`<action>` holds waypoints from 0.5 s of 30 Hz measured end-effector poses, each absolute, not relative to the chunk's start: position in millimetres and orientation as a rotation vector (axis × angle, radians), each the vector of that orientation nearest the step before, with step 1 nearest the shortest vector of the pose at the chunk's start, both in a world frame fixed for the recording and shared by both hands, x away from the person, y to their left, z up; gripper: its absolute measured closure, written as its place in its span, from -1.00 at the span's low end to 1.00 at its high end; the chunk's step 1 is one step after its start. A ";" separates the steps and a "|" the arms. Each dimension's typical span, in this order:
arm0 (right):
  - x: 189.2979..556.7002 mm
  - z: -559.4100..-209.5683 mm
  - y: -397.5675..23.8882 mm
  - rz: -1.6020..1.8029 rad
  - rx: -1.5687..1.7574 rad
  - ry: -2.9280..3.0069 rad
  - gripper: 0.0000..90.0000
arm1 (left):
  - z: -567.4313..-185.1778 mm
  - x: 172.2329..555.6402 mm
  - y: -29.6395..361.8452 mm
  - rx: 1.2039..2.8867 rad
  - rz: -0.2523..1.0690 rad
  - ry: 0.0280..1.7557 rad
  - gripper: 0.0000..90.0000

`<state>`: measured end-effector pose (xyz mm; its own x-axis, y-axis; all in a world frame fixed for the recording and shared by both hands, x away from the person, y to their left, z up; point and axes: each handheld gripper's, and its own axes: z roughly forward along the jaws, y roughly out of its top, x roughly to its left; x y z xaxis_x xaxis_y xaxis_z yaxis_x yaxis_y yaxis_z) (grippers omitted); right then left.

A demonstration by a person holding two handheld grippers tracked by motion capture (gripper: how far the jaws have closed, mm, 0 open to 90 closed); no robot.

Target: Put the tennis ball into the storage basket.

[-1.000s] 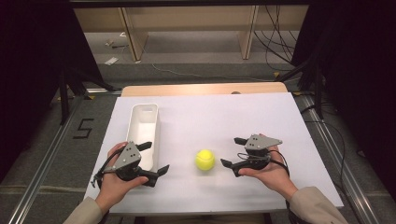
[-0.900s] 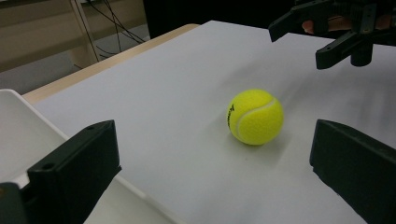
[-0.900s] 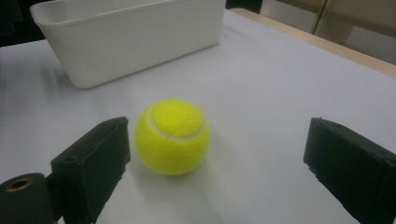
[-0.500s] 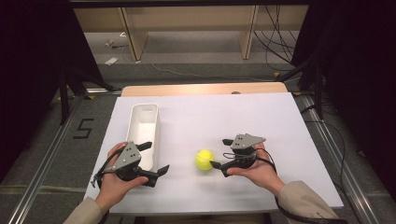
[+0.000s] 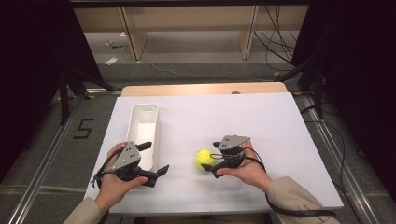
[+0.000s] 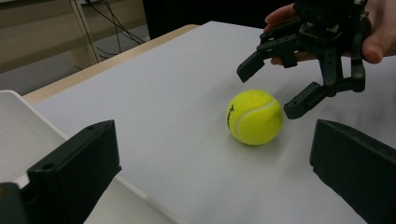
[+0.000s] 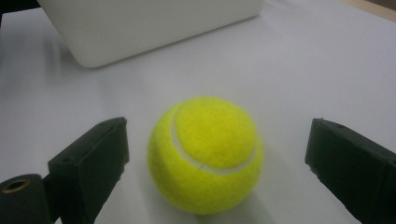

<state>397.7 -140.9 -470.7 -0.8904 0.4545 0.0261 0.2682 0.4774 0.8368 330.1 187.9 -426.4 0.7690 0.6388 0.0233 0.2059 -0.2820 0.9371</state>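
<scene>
The jaws of the right gripper [image 7: 217, 163] stand wide apart, one on each side of the tennis ball [image 7: 205, 154], and in the right gripper view neither jaw touches the ball. The ball rests on the white table cover [image 7: 327, 60] between them. This view also shows the curved white seam on the ball and, beyond the ball, the outer wall of the white tray [image 7: 149, 28].

The left gripper view shows the same ball [image 6: 254, 116] from the other side, with some dark print on its left part. There the right gripper [image 6: 273, 86] hangs just beside the ball, its lower jaw tip very near it, and the fingers [image 6: 380, 44] of the person's hand wrap its body. The jaws of the left gripper [image 5: 152, 158] are also apart and hold nothing.

The high view gives the layout: the ball [image 5: 204, 159] lies at the tips of the right gripper [image 5: 210, 161], near the front of the table [image 5: 280, 121]. The tray [image 5: 144, 135] is left of the ball, and the left gripper sits at the tray's near end, well apart from the ball.
</scene>
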 end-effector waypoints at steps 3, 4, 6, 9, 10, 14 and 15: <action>399.7 -473.8 -137.1 1.364 0.623 2.540 -0.83 | -426.3 329.8 187.5 1.847 0.483 0.647 -0.98; 400.8 -475.9 -134.6 1.357 0.627 2.549 -0.82 | -426.3 329.4 187.2 1.841 0.479 0.650 -0.98; 402.0 -476.8 -133.1 1.353 0.622 2.558 -0.80 | -426.1 329.4 187.5 1.842 0.479 0.651 -0.98; 403.4 -477.6 -132.0 1.356 0.626 2.558 -0.79 | -426.3 329.8 187.8 1.844 0.480 0.648 -0.98; 403.8 -478.2 -131.6 1.354 0.627 2.563 -0.78 | -426.3 329.7 187.7 1.845 0.480 0.647 -0.98; 404.6 -482.0 -129.2 1.337 0.621 2.586 -0.74 | -426.3 329.3 187.5 1.842 0.477 0.651 -0.98; 404.8 -482.5 -128.4 1.336 0.620 2.589 -0.72 | -426.3 329.4 187.6 1.843 0.476 0.652 -0.98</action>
<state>404.8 -128.4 -482.5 -0.9006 0.4324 0.0444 0.2867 0.5142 0.8083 329.4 187.6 -426.3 0.7704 0.6373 0.0161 0.2094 -0.2768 0.9378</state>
